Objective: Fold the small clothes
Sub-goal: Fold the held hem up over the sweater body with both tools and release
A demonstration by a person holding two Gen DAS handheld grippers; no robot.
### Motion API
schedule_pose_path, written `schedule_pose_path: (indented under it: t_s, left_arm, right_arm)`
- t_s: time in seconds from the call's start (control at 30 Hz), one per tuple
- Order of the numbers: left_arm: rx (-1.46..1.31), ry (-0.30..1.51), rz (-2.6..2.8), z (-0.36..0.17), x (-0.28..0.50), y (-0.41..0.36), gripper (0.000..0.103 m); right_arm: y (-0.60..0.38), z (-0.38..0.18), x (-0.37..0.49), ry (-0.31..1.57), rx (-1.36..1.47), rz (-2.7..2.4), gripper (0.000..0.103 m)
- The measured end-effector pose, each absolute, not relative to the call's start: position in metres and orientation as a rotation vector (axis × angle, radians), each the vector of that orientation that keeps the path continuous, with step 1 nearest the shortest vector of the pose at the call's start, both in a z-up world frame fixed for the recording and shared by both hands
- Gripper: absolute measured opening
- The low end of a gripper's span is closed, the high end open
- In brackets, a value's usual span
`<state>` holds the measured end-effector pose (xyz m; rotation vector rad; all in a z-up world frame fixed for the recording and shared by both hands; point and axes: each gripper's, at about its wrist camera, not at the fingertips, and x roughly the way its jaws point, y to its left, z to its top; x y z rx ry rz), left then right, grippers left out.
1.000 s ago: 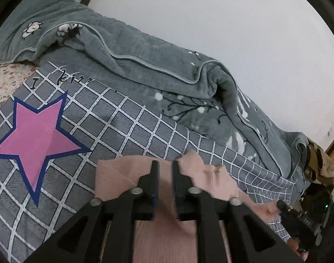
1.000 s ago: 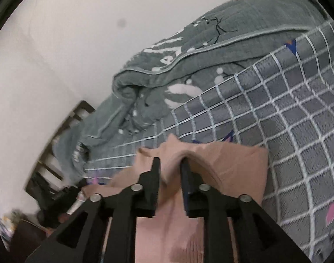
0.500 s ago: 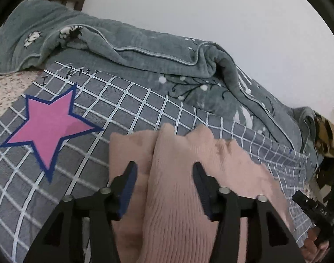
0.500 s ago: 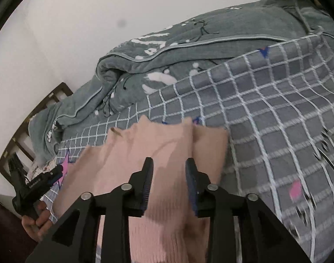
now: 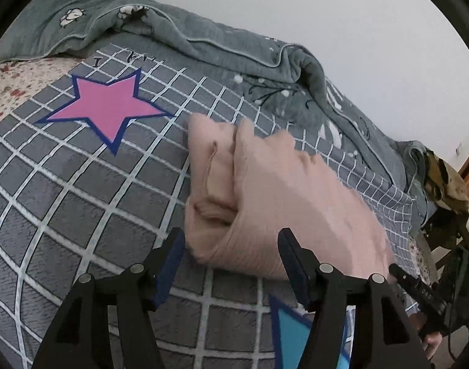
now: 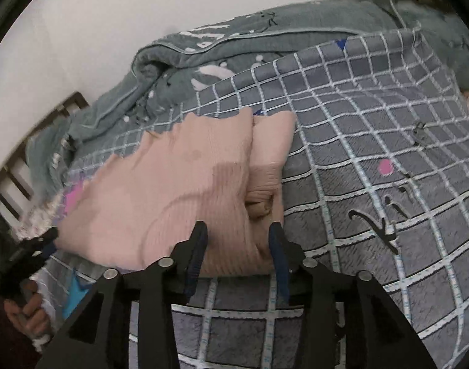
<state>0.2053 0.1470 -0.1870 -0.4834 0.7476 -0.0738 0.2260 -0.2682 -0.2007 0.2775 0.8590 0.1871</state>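
My left gripper [image 5: 231, 243] has just been opening; its fingers stand apart, the near edge of the folded pink garment [image 5: 274, 190] between them, unpressed. My right gripper [image 6: 237, 240] has likewise been opening, fingers apart astride the garment's other near corner, pads clear of the cloth. The garment lies on the grey checked blanket [image 5: 80, 184] on the bed, beside the pink star [image 5: 108, 107].
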Motion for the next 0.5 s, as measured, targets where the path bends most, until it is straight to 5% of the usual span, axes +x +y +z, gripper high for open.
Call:
schedule_pose_path:
  t_s: [0.5]
  left_arm:
    - [-0.412, 0.799, -0.015, -0.209, 0.234, 0.136, 0.06]
  right_arm:
    - [-0.268, -0.217, 0.249, 0.912, 0.233, 0.126, 0.049]
